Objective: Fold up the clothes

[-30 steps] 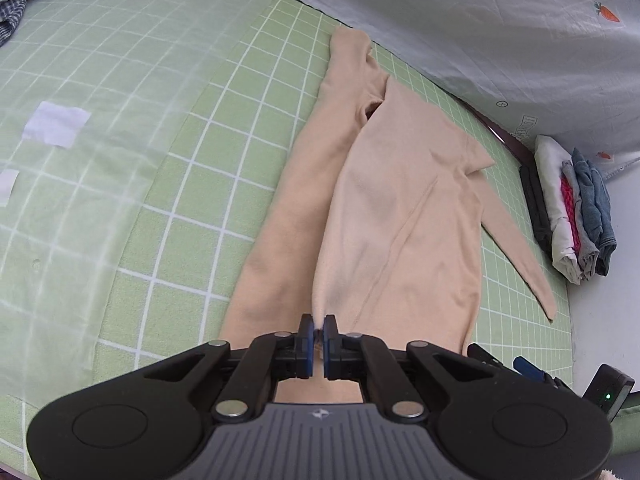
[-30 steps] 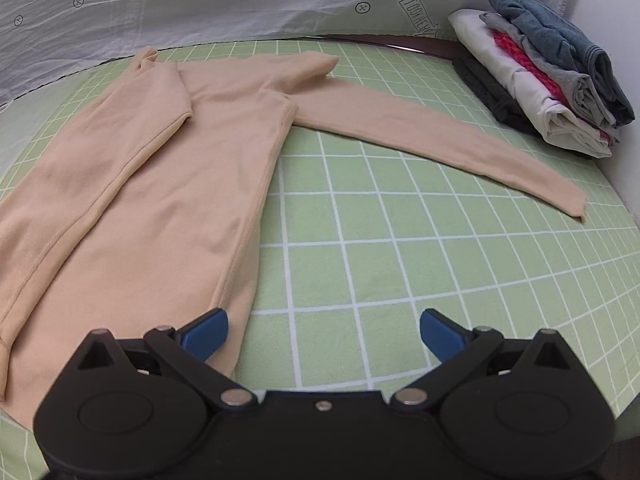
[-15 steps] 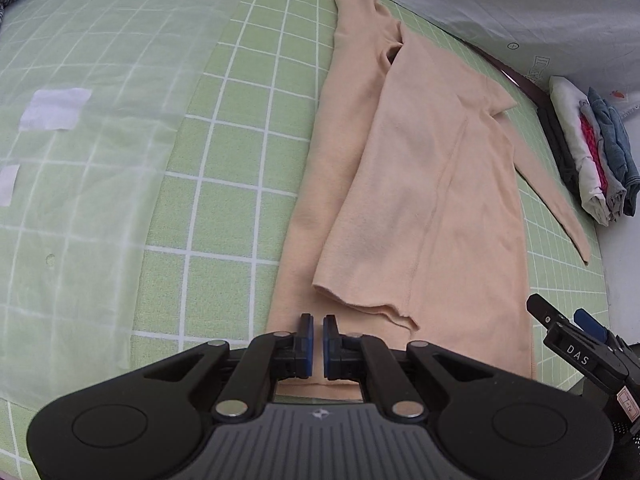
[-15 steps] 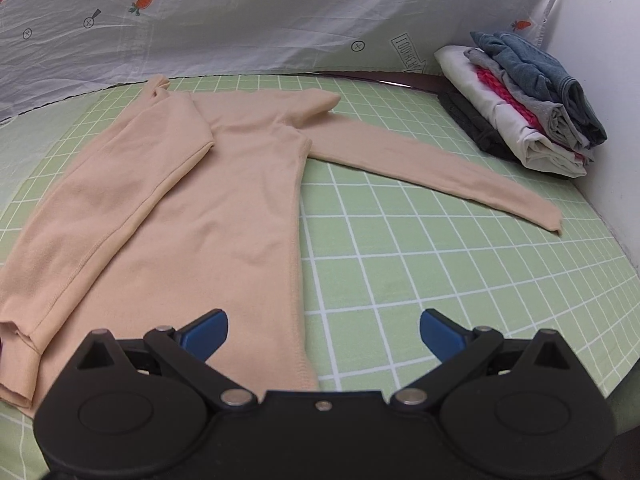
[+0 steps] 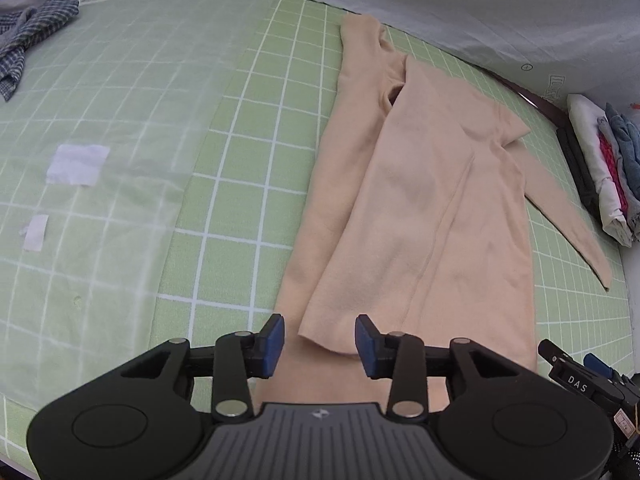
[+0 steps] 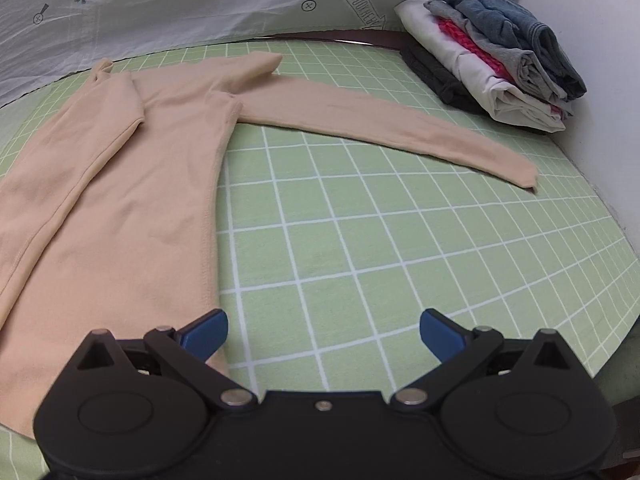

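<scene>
Peach long-sleeve top point(image 5: 436, 216) lies flat on the green grid mat point(image 5: 248, 184), one side already folded over the body, the other sleeve point(image 6: 384, 120) stretched out across the mat toward the stack of folded clothes point(image 6: 492, 56) at the far right corner. Left gripper point(image 5: 319, 340) hangs over the top's near hem with its jaws parted to a moderate gap, nothing between the blue pads point(image 5: 273, 339), folded edge of the fabric just beyond them. Right gripper point(image 6: 322, 330) has jaws spread wide, empty, left pad over the top's side seam, right pad over bare mat. Readable text: "DAS" on the black housing point(image 5: 580, 384) at lower right of the left view. The white sheet point(image 6: 200, 4) behind the mat has carrot prints and a boxed word I can't read. Checked cloth point(image 5: 28, 36) bunched at the far left, two white tape patches point(image 5: 76, 164) on the mat
</scene>
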### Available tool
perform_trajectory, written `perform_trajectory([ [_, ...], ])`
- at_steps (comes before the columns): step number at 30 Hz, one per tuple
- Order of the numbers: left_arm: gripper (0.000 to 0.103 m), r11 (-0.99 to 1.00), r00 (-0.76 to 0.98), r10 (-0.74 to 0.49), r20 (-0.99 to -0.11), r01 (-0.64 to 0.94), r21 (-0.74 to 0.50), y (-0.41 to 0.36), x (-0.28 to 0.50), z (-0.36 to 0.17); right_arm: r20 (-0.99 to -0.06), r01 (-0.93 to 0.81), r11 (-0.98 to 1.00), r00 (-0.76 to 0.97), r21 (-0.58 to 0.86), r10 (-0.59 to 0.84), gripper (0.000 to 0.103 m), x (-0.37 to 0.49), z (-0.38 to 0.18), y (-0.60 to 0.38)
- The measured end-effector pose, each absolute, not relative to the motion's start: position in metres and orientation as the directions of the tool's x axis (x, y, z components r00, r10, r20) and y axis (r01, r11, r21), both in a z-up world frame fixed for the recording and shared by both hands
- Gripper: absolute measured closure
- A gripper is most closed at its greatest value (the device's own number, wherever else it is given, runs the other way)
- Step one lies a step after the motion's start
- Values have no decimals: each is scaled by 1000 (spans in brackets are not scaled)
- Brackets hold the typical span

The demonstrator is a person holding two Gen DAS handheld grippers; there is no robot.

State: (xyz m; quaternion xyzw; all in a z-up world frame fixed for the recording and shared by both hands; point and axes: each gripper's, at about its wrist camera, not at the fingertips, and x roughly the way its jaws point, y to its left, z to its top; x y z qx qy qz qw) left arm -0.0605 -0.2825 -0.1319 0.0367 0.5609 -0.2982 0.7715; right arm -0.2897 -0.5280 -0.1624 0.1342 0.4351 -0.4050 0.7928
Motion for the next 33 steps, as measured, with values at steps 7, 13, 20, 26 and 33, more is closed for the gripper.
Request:
perform_trajectory([
  [7,29,850,306,-329,-893,507,-139,-337,-48,-122,-807,824,563,294,-57,-512,0,-312,-165,-587],
  [13,28,855,306,-255,-917,515,-66,-382,-37,-138,-814,874,485,269,-18,-515,0,-326,-172,-636],
  [20,24,864,290,-226,-930,501,-54,-420,-14,-157,-814,953,301,203,37,-544,0,-350,-185,-702],
  [26,13,860,287,-203,-936,510,-30,-433,-1,-166,-796,975,223,150,19,-587,0,-348,-189,-751],
  [33,0,870,286,-186,-940,493,-22,-432,6,-173,-764,979,193,174,65,-621,0,-346,-190,-782],
])
